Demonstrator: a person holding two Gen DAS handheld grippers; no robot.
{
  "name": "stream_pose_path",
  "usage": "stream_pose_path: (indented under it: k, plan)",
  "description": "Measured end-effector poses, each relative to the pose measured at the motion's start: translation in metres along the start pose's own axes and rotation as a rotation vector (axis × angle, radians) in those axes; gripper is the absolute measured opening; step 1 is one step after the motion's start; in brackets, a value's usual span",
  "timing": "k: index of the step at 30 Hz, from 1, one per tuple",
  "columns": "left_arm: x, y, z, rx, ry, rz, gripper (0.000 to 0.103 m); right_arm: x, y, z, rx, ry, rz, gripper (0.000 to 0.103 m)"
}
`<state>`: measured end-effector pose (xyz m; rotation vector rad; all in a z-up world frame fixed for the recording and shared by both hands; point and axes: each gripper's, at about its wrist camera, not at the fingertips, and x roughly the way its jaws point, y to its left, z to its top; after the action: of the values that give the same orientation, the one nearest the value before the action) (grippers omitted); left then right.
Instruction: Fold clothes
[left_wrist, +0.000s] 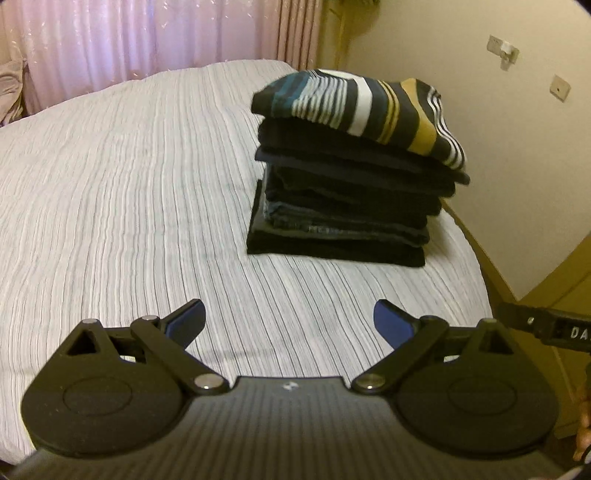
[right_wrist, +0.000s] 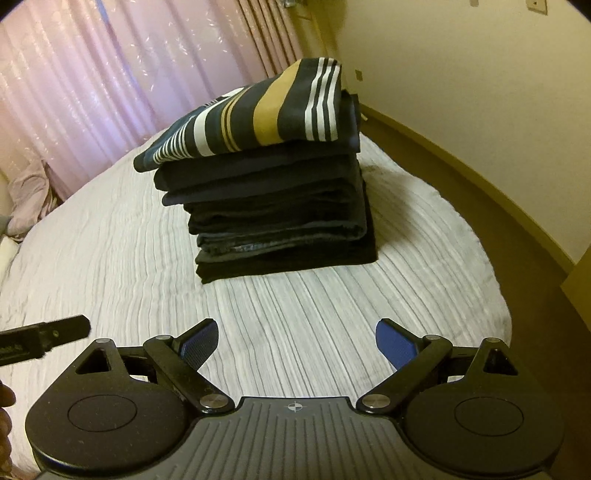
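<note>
With jaws spread wide and holding nothing, the left gripper (left_wrist: 289, 320) and right gripper (right_wrist: 296, 341) hover above bare striped bedspread (left_wrist: 122, 192). Beyond them the stack (right_wrist: 273, 206) of folded clothes sits near the bed's far wall-side edge, a striped shirt (left_wrist: 354, 107) on top.

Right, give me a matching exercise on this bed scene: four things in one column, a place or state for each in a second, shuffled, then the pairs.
Things
1. striped garment
2. black folded item
3. left gripper
4. curtain

Places or states
A. bottom of the stack, on the bedspread
B. hangs behind the bed
C. top of the stack
D. open, holding nothing

Pairs: 1-C, 2-A, 3-D, 4-B
</note>
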<state>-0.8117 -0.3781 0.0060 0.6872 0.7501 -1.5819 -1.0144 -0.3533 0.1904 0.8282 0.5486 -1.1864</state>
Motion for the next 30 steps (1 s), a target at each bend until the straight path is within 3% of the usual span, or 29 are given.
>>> stream_pose_path:
  k: [7,14,22,30]
  plan:
    - [-0.003,-0.013,0.006,0.12,-0.026,-0.083,0.096,-0.022,0.005,-0.013,0.082,-0.064,-0.046,0.095]
    - [-0.012,0.007,0.014,0.235,-0.04,-0.125,0.096,-0.03,0.04,-0.021,0.164,-0.112,-0.107,0.095]
    - [-0.016,0.035,0.018,0.223,-0.044,-0.142,0.096,-0.019,0.078,-0.028,0.134,-0.064,-0.139,0.095]
    - [-0.007,0.039,0.015,0.182,-0.015,-0.138,0.096,-0.012,0.089,-0.029,0.08,-0.038,-0.165,0.095]
